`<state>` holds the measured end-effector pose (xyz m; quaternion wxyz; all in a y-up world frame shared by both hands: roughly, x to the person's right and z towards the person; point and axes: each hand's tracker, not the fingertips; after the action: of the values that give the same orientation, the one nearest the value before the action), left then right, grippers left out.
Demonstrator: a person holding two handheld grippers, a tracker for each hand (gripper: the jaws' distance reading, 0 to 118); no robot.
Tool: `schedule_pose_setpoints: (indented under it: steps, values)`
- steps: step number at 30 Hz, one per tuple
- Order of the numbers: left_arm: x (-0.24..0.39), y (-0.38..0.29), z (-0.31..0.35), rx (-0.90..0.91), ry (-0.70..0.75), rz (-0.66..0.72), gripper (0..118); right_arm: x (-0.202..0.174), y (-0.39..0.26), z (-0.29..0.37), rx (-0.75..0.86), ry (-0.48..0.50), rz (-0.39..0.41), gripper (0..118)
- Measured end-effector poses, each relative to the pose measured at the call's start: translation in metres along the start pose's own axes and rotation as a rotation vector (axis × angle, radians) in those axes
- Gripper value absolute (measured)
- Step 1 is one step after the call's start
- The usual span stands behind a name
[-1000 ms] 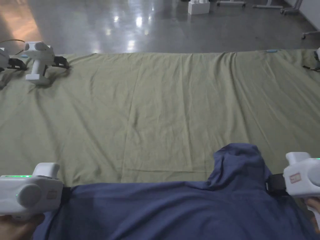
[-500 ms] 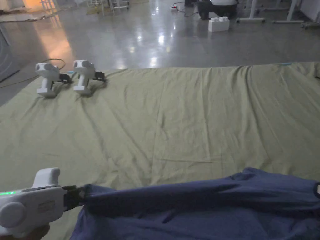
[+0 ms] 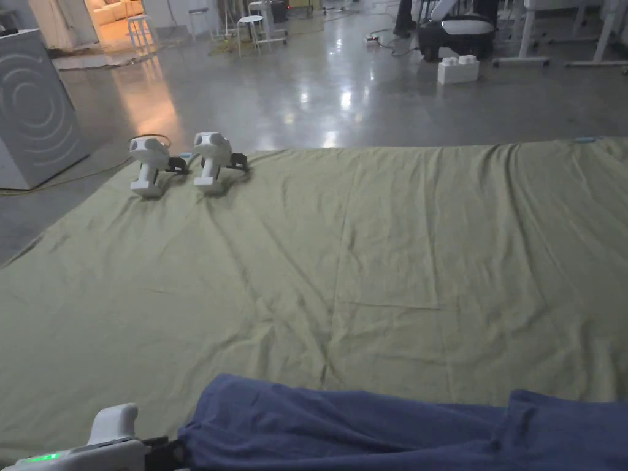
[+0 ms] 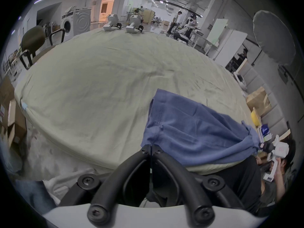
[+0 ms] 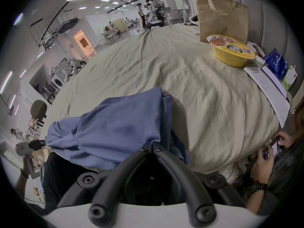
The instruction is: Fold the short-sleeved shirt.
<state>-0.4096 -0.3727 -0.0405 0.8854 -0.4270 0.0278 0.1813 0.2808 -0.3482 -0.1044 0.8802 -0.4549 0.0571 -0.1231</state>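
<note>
Item: blue short-sleeved shirt (image 3: 392, 429), held stretched between two hand-held grippers above the near edge of the surface (image 3: 368, 257), which is covered by an olive-green sheet.

Left hand-held gripper (image 4: 150, 146): jaws are brought together and clamped on a hemmed corner of the shirt, as seen in the left gripper view. In the head view the same gripper (image 3: 168, 451) is found at the lower left corner, with the cloth running rightward from it.

Right hand-held gripper (image 5: 152, 144): jaws are closed together on another edge of the shirt, as seen in the right gripper view; the fabric is bunched to the left of the jaws and hangs over the sheet's edge. In the left gripper view this gripper (image 4: 263, 146) is seen at the far end of the cloth.

Other entries: two spare grippers (image 3: 181, 162) are stood upright side by side at the far left corner of the surface, well apart from both held grippers. To the right of the right gripper, a yellow bowl (image 5: 232, 52), a brown paper bag (image 5: 222, 16) and a blue packet (image 5: 276, 65) are placed along the sheet's far side. A person's hands holding a phone (image 5: 271, 149) are seen beside the surface edge.
</note>
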Motion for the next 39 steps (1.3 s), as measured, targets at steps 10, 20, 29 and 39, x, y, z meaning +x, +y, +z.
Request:
schedule_pose_setpoints:
  steps: [10,20,29,39]
  values:
    - [0.061,0.029,0.111,0.429,0.050,-0.230,105,-0.028,0.017,0.081,0.231,-0.076,0.070,84]
    - [0.169,0.015,0.229,0.918,0.028,-0.411,104,-0.126,0.027,0.195,0.819,0.015,0.253,84]
    - [0.188,0.015,0.251,0.918,0.031,-0.487,9,-0.161,0.009,0.191,0.847,0.040,0.432,20]
    - [0.182,0.015,0.246,0.911,-0.042,-0.452,1,-0.185,0.003,0.189,0.835,0.104,0.462,2]
